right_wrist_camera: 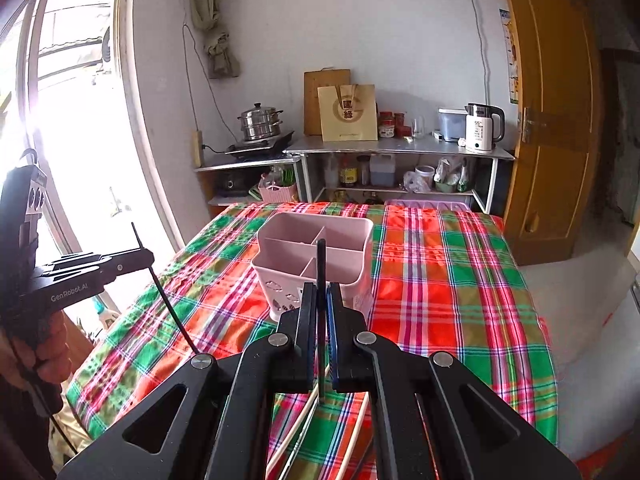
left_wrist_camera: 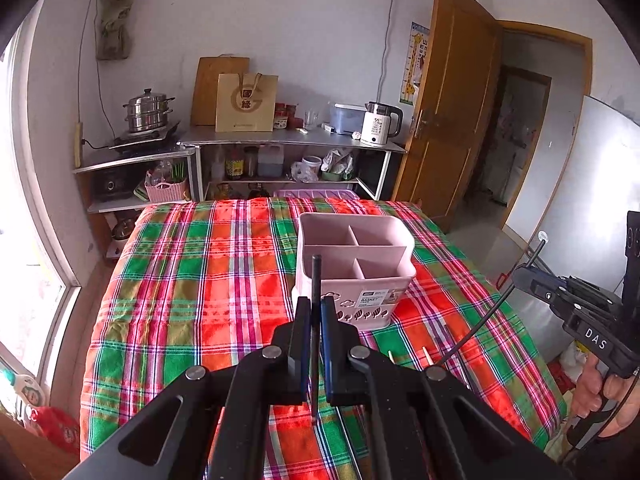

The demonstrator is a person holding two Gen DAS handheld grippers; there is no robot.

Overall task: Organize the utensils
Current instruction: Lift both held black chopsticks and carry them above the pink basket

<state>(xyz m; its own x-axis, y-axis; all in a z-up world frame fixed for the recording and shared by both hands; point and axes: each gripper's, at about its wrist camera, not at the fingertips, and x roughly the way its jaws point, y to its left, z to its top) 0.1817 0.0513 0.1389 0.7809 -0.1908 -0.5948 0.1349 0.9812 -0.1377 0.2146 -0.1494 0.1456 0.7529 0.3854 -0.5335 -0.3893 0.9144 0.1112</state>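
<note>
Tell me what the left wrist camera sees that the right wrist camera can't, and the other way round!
Only the left wrist view shows the open doorway beyond the wooden door, the giraffe height chart, and the right gripper from the side. Only the right wrist view shows the bright window and the left gripper from the side. Both show the pink divided utensil basket on the plaid tablecloth, the white kettle, the steel steamer pot, and a thin black stick pinched in each shut gripper.
</note>
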